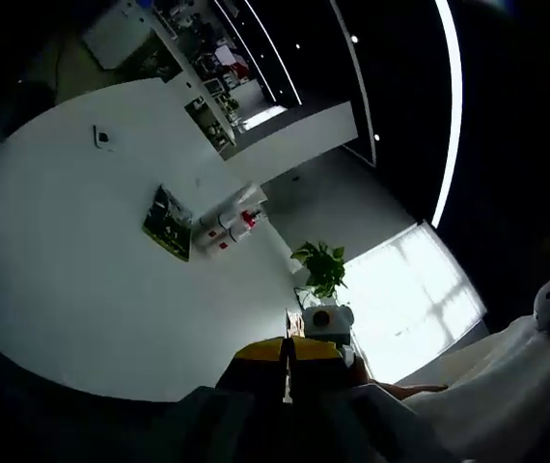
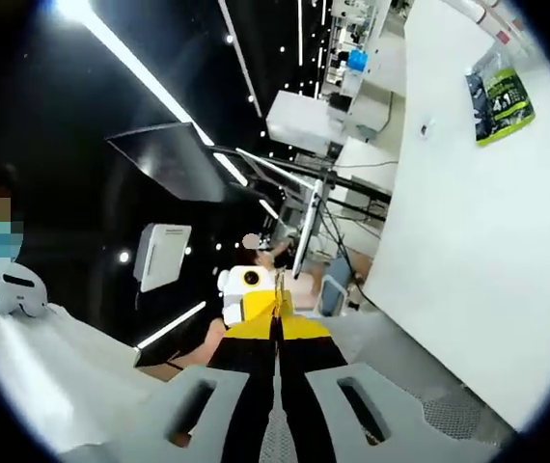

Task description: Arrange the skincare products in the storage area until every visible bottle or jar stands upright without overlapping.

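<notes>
bottles (image 1: pixel 227 224) clustered on table (image 1: pixel 63 251), packet (image 1: pixel 167 223) just beside them, plant (image 1: pixel 321 267) beyond table edge

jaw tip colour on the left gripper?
Yellow tips on the left gripper, jaws closed together; clearest in the left gripper view.

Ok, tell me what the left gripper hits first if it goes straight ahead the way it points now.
Probably the other gripper, sitting just past the shut tips of the left gripper; the potted plant stands farther along that line. Depth is unclear.

A potted plant (image 1: pixel 321 267) stands by the bright window (image 1: pixel 410 294). A green packet (image 1: pixel 168 223) lies on the white surface (image 1: pixel 72 260).
</notes>
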Demonstrator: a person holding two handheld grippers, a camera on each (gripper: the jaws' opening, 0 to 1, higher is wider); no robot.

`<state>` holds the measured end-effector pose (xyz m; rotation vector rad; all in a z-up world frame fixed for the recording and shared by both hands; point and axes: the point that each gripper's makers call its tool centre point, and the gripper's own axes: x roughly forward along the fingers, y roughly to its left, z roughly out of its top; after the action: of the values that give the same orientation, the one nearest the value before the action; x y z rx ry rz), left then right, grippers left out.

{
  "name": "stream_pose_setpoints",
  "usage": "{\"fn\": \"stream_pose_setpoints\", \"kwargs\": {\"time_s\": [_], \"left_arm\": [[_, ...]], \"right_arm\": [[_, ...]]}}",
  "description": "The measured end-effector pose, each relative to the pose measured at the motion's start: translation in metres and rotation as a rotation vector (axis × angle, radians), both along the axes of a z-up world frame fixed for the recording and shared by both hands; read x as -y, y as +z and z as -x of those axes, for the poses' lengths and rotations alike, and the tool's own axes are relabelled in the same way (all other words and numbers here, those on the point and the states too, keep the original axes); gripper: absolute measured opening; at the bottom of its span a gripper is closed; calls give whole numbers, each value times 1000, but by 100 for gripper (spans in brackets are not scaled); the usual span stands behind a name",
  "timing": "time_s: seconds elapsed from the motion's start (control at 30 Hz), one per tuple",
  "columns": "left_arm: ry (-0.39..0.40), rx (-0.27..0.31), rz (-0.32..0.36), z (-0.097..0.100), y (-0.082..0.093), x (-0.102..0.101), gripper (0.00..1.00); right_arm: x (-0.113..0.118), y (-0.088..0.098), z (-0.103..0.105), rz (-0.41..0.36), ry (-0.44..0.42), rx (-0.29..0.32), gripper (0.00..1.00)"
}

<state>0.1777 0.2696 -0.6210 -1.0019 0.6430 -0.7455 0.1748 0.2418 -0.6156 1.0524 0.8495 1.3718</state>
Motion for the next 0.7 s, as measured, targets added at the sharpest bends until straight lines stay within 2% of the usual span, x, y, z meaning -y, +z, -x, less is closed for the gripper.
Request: {"fn": "stream_pose_setpoints", "kwargs": {"time_s": [0.07,0.13,0.17,0.2,0.23,0.3,0.33,0.37,0.4,0.43,0.47,0.5,0.57,0.6,0.63,0.67,0.7], "left_arm": [[10,4,1,-1,2,-2,0],[19,16,0,-2,5,-3,0],[18,53,-50,-4,6,-4,1],[12,93,-113,-6,5,-4,1],[-4,154,-242,-9,2,-4,2],[-32,192,-410,-12,-9,-9,5],[-46,242,-509,-17,-13,-11,12],[-55,260,-579,-19,-19,-13,21],[-91,275,-697,-19,-31,-18,26],[-118,293,-745,-18,-36,-19,28],[-178,297,-809,-12,-45,-19,21],[-222,338,-877,-11,-51,-23,13],[-233,373,-978,-15,-63,-27,13],[-293,392,-1013,-12,-72,-25,13],[-314,407,-1039,-12,-75,-26,13],[-362,423,-1138,-12,-87,-34,12],[-404,417,-1186,-9,-97,-39,10]], "right_arm": [[-2,2,-3,-10,-7,-30,0],[-3,4,-4,-9,-6,-28,0],[-3,6,-6,-3,-5,-9,0],[-2,7,-7,6,-7,-1,0],[-1,2,-11,44,-17,26,0],[1,0,-18,68,-38,34,0],[4,-1,-23,86,-51,40,0],[5,-1,-26,91,-57,43,0],[9,-4,-35,115,-77,51,0],[11,-9,-40,146,-91,59,0],[13,-12,-45,180,-94,69,0],[13,-9,-48,167,-96,71,0],[17,-9,-66,192,-164,121,0],[18,-11,-72,212,-173,120,0],[18,-12,-75,217,-177,121,0],[18,-14,-84,234,-197,126,0],[17,-15,-90,240,-206,129,0]]}}
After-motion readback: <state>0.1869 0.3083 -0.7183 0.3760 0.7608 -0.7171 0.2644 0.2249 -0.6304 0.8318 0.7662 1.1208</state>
